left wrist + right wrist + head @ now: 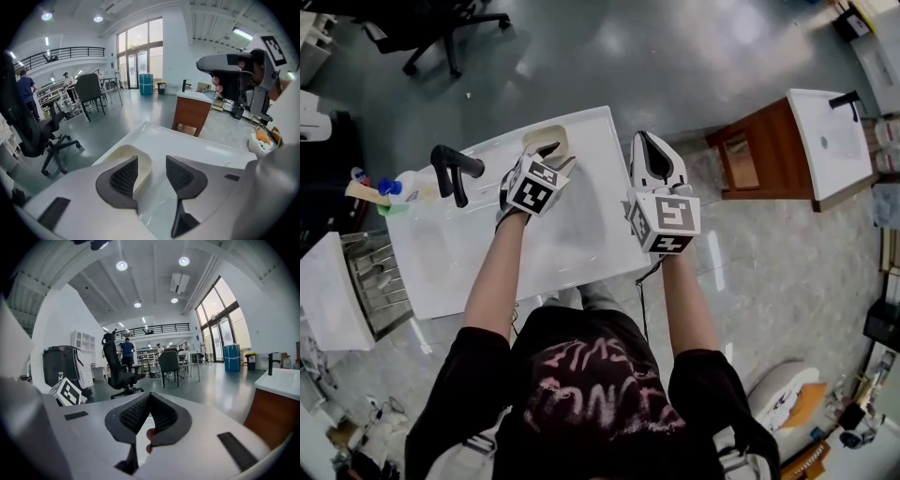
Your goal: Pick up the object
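A cream, rounded shallow dish lies at the far edge of the white tabletop. My left gripper hovers right at it, open. In the left gripper view the dish shows past the left jaw and partly in the gap, and neither pad presses on it; the left gripper holds nothing. My right gripper is off the table's right edge, pointing away, above the floor. In the right gripper view the right gripper is shut, its tips touching, with nothing between them.
A black bent faucet-like piece stands on the table's left part, with small bottles beside it. A wire rack sits at lower left. A wooden cabinet with a white basin stands to the right, and an office chair behind.
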Action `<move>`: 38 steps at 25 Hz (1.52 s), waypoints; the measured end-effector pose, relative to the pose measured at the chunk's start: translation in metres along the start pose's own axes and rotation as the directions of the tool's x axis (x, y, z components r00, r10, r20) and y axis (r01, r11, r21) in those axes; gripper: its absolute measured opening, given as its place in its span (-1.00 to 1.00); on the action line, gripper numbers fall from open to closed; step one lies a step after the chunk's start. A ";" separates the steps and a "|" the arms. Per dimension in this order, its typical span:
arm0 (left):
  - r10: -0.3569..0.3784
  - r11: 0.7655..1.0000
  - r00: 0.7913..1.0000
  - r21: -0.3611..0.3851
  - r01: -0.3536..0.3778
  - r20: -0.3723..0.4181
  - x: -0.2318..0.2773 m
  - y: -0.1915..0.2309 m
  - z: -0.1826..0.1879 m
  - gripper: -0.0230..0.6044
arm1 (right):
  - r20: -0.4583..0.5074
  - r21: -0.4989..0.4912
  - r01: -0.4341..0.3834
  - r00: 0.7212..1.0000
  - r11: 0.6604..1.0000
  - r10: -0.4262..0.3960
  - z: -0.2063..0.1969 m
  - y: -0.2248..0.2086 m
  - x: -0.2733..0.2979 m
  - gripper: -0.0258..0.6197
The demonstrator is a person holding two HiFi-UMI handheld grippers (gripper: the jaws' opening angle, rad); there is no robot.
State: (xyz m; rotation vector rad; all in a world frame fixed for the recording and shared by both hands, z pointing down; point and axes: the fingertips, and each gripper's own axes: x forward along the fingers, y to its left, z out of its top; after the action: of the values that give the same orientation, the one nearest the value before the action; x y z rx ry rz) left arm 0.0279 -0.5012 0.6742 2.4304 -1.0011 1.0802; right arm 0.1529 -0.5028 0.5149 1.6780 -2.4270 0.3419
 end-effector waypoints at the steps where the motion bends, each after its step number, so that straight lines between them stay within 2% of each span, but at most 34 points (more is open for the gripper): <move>1: -0.008 1.000 1.000 -0.006 0.008 -0.010 0.002 0.000 -0.001 -0.29 | -0.002 -0.001 0.000 1.000 1.000 0.000 -0.001 -0.001 0.000 -0.87; 7: -0.013 1.000 0.997 -0.007 0.012 -0.081 0.013 0.006 -0.010 -0.43 | -0.010 -0.003 0.008 1.000 1.000 -0.008 -0.005 -0.008 0.003 -0.87; 9: -0.002 1.000 0.995 0.010 0.003 -0.098 0.015 0.006 -0.013 -0.58 | -0.013 -0.003 0.010 1.000 1.000 -0.010 -0.006 -0.009 0.003 -0.87; 13: 0.014 0.998 0.992 0.065 -0.006 -0.124 0.017 0.006 -0.015 -0.72 | -0.018 -0.005 0.013 1.000 1.000 -0.013 -0.007 -0.010 0.003 -0.87; 20: 0.005 0.996 0.991 0.091 0.007 -0.134 0.016 0.005 -0.016 -0.76 | -0.018 -0.004 0.015 1.000 1.000 -0.015 -0.008 -0.007 0.000 -0.87; 26: 0.002 1.000 0.997 0.019 -0.001 -0.079 0.005 0.006 -0.008 -0.82 | -0.013 -0.005 0.017 1.000 1.000 -0.017 -0.005 -0.004 -0.005 -0.87; 29: 0.009 1.000 0.999 0.018 -0.008 -0.047 -0.004 0.005 -0.003 -0.82 | -0.003 -0.004 0.015 1.000 1.000 -0.015 -0.001 0.000 -0.007 -0.87; 34: 0.026 1.000 0.999 -0.015 -0.025 0.037 -0.028 0.003 0.017 -0.82 | 0.018 -0.003 0.003 1.000 1.000 -0.003 0.009 0.011 -0.010 -0.87; 38: 0.064 0.998 0.990 -0.031 -0.060 0.124 -0.055 0.003 0.036 -0.82 | 0.030 -0.002 -0.006 1.000 1.000 0.006 0.015 0.019 -0.014 -0.87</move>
State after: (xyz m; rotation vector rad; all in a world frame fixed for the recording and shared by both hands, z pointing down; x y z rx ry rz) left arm 0.0193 -0.4956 0.6096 2.4861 -1.1296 0.9377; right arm 0.1399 -0.4877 0.4946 1.6877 -2.4529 0.3170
